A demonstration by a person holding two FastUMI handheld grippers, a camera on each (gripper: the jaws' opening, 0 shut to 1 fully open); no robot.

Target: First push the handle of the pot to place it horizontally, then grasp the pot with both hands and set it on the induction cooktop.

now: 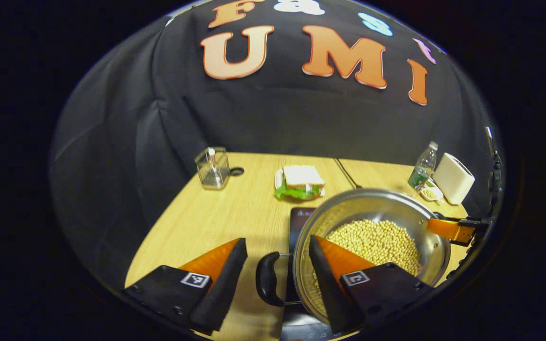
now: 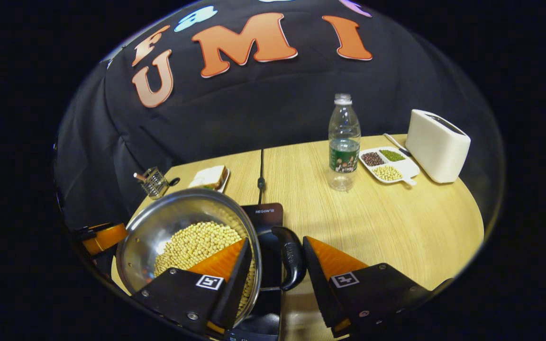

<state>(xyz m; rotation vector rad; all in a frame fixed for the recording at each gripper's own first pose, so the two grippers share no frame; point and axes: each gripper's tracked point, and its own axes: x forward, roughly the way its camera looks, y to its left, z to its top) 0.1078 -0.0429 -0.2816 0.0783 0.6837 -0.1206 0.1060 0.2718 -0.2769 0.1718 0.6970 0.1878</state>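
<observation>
Both tongs (image 1: 277, 277) (image 2: 273, 270) astride pot (image 1: 372, 222) handles, open.

You're in a mock kitchen booth: black cloth wall (image 2: 263, 109), pale wooden table (image 2: 386, 218), white toaster (image 2: 436, 144), sandwich plate (image 1: 301, 182).

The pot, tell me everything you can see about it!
The pot is round, shiny metal, open on top and holding pale yellow beans. It has a curved black handle on each side. It sits level over the dark cooktop on the wooden table. Each handle lies between a pair of open tongs, and one finger of each pair reaches over the rim.
</observation>
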